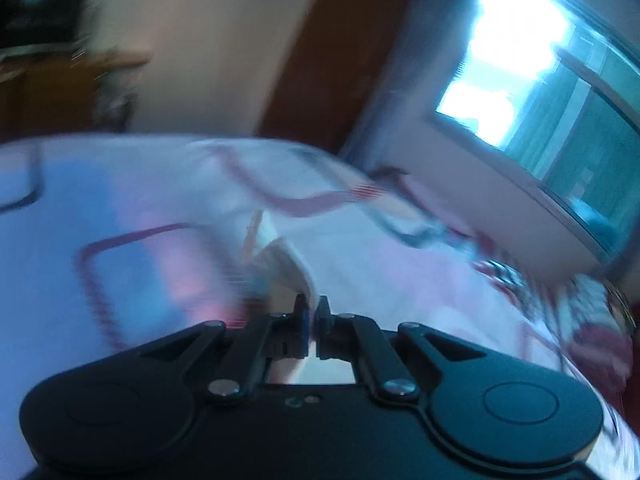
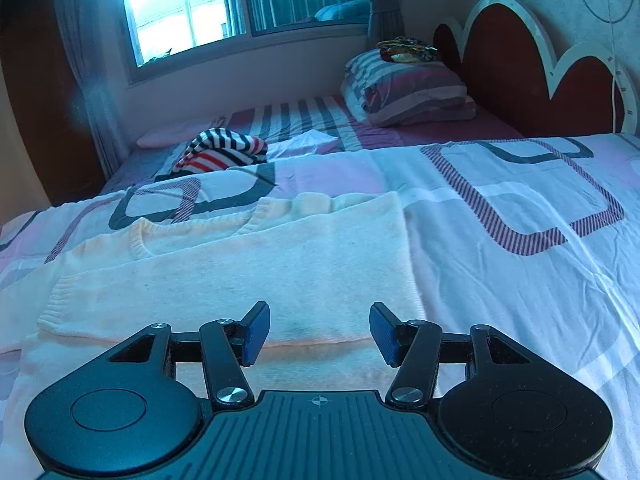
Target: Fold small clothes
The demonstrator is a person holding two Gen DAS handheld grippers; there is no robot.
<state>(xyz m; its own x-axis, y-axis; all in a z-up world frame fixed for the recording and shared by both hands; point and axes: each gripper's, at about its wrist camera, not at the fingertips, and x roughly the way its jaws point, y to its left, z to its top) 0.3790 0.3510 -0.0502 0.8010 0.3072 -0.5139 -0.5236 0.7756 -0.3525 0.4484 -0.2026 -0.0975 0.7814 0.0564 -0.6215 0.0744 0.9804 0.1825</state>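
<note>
L gripper (image 1: 312, 312) is pinched shut on cream sweater (image 2: 248, 280) edge, view blurred. R gripper (image 2: 318, 334) is held spread, w/ nothing between, over sweater on bedspread (image 2: 520, 280).

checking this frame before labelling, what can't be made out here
- Left wrist view: motion blur smears the bedspread; whether the shut left gripper pinches the white cloth is unclear.
- Right wrist view: the cream sweater has its near hem hidden behind the open right gripper.
- Striped garment: bunched, type unreadable.
</note>
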